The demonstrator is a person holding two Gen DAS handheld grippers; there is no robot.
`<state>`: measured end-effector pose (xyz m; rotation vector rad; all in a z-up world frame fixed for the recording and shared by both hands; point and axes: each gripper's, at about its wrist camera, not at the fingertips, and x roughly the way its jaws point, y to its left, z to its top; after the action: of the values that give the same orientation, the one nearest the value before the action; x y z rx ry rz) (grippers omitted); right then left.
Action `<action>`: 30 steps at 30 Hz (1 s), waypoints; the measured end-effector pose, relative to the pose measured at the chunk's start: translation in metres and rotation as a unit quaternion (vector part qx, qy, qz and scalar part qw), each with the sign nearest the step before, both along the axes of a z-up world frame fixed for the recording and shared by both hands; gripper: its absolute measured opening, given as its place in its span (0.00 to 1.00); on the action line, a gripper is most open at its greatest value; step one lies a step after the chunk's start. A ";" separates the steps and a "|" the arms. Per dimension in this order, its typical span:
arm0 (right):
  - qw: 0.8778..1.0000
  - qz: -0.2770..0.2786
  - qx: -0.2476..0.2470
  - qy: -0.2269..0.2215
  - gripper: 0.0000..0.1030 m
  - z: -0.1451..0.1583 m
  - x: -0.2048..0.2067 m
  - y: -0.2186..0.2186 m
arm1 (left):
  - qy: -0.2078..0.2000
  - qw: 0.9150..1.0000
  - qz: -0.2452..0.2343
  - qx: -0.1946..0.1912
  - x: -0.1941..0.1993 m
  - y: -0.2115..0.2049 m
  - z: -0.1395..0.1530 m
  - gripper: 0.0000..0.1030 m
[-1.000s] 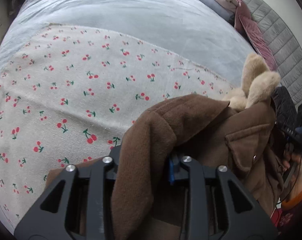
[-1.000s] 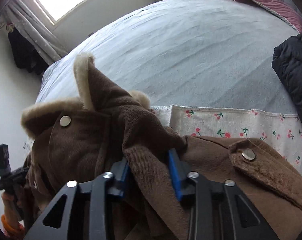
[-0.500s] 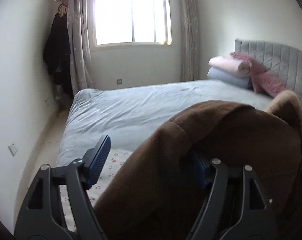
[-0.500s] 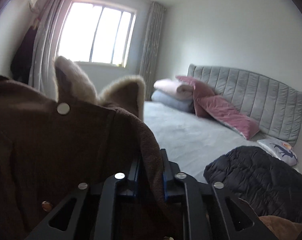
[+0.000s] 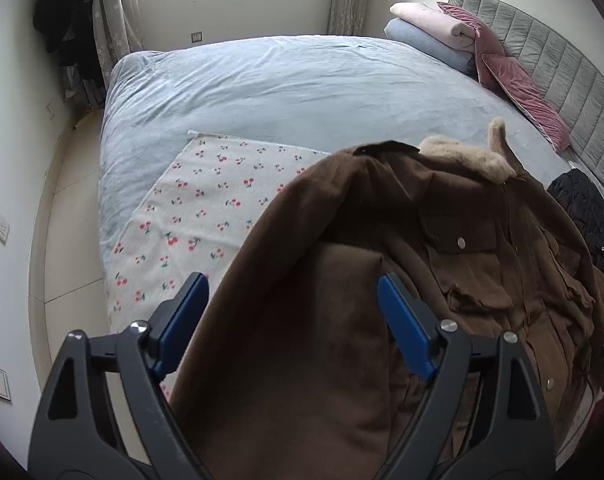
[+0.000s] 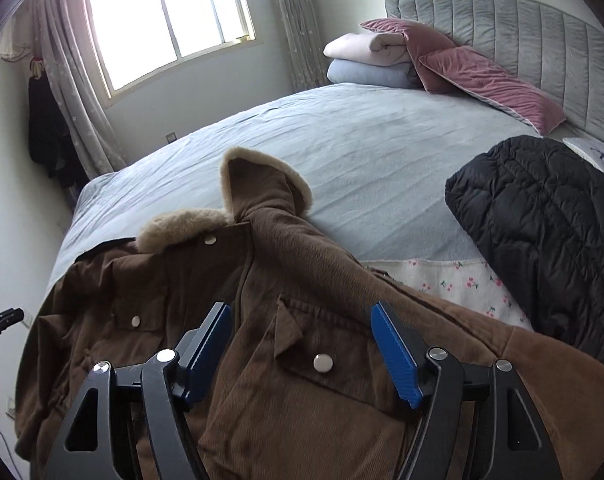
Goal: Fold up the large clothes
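A brown corduroy coat with a tan fur collar lies spread over the near part of the bed, on a cherry-print cloth. My left gripper hovers above its sleeve with the jaws opening; brown fabric sits between the blue pads, which do not press on it. In the right wrist view the coat shows its snap pockets and collar. My right gripper is over the chest pocket, jaws opening too, its pads clear of the cloth.
A black quilted jacket lies on the bed to the right of the coat. Pink cushions and folded blankets rest against the grey headboard. The light blue bedspread stretches beyond. Floor runs along the bed's left side.
Both grippers were shut on folds of the brown coat; both have let go and their jaws now stand wide. Both have lifted and drawn back, and the coat has settled on the bed.
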<state>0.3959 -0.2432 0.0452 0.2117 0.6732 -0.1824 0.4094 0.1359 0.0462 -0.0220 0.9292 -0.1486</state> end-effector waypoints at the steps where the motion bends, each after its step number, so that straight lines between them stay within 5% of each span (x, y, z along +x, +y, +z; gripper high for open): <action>1: 1.000 0.004 0.004 0.001 0.71 0.000 -0.010 0.000 | 0.006 1.000 -0.001 -0.003 -0.010 0.006 0.002 0.86; 7: 0.999 0.036 -0.002 0.023 0.72 -0.006 -0.053 0.017 | 0.042 0.999 0.027 0.002 -0.058 0.051 -0.015 0.87; 14: 0.995 0.072 -0.047 0.040 0.72 -0.011 -0.092 0.048 | 0.162 0.986 0.034 -0.029 -0.090 0.081 -0.081 0.85; 15: 0.995 0.074 -0.049 0.043 0.72 -0.012 -0.094 0.051 | 0.179 0.983 0.033 -0.032 -0.090 0.079 -0.089 0.68; 16: 0.995 0.076 -0.049 0.047 0.72 -0.013 -0.097 0.053 | 0.191 0.981 0.034 -0.027 -0.090 0.077 -0.093 0.37; 17: 0.995 0.076 -0.048 0.050 0.72 -0.014 -0.099 0.055 | 0.191 0.981 0.037 -0.022 -0.090 0.076 -0.091 0.32; 18: 0.995 0.075 -0.046 0.051 0.72 -0.015 -0.100 0.055 | 0.187 0.981 0.041 -0.015 -0.088 0.074 -0.085 0.10; 20: 0.995 0.074 -0.045 0.054 0.72 -0.015 -0.103 0.056 | 0.162 0.985 0.051 0.010 -0.082 0.073 -0.059 0.06; 23: 0.994 0.069 -0.055 0.057 0.72 -0.015 -0.109 0.055 | 0.070 0.988 0.084 0.106 -0.067 0.076 -0.006 0.06; 26: 0.994 0.063 -0.060 0.060 0.72 -0.015 -0.113 0.052 | -0.025 0.970 0.148 0.192 -0.045 0.093 0.050 0.06; 29: 0.994 0.056 -0.062 0.064 0.72 -0.015 -0.118 0.047 | -0.095 0.956 0.215 0.177 -0.026 0.112 0.097 0.10; 30: 0.994 0.054 -0.064 0.065 0.72 -0.014 -0.119 0.045 | -0.116 0.950 0.233 0.170 -0.024 0.115 0.107 0.19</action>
<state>0.2768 -0.1986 0.0314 0.0413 0.7967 -0.1358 0.3858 0.2506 0.1529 0.0929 0.6829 0.4415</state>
